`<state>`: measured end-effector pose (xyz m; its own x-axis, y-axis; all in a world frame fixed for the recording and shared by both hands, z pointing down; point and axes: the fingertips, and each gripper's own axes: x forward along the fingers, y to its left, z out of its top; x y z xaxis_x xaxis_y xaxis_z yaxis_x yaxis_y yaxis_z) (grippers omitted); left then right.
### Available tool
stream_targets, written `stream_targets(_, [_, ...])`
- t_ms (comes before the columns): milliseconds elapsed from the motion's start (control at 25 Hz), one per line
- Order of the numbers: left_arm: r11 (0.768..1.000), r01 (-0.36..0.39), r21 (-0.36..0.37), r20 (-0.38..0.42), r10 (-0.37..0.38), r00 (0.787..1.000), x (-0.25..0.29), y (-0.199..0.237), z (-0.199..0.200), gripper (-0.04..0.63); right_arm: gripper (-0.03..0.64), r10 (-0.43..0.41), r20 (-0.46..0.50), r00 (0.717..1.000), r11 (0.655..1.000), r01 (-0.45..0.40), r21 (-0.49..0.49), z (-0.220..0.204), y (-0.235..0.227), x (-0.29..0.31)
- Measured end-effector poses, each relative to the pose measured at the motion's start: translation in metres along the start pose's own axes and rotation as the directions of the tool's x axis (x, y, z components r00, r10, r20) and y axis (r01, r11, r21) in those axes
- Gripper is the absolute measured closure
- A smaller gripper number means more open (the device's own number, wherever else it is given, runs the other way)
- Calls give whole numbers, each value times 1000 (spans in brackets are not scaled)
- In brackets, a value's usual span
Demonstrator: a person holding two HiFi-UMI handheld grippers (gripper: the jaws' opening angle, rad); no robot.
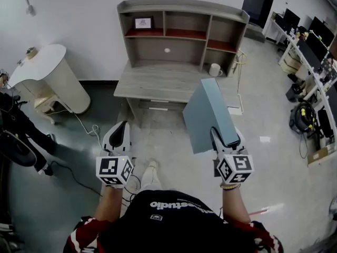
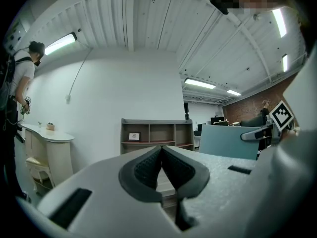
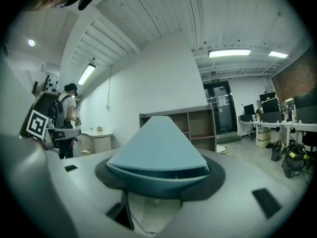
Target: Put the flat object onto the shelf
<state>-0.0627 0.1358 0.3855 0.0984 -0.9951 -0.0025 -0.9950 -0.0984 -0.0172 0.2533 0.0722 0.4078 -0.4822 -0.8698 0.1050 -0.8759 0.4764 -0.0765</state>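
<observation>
The flat object is a thin pale-blue board (image 1: pixel 208 115), held up off the floor and tilted toward the shelf. My right gripper (image 1: pixel 227 139) is shut on the board's near lower corner; in the right gripper view the board (image 3: pixel 158 145) fills the space between the dark pads. My left gripper (image 1: pixel 120 136) hangs at the left, jaws pressed together and holding nothing; its dark pads (image 2: pixel 148 168) meet in the left gripper view. The grey desk with its shelf unit (image 1: pixel 181 33) stands ahead against the white wall, with a red-lined upper shelf (image 1: pixel 166 33).
A small framed picture (image 1: pixel 142 22) stands in the left upper compartment. A white mug (image 1: pixel 215 69) sits at the desk's right end. A white rounded cabinet (image 1: pixel 45 78) is at the left, office desks with monitors (image 1: pixel 310 41) at the right. Cables (image 1: pixel 84 125) trail on the floor.
</observation>
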Motion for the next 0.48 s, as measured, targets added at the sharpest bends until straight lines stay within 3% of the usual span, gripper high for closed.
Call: stream_targets(480, [1000,-19,-15,-2,19,1000,19,22,-3,589,339,-10,-22,1000,1000,10,0,0,0,26])
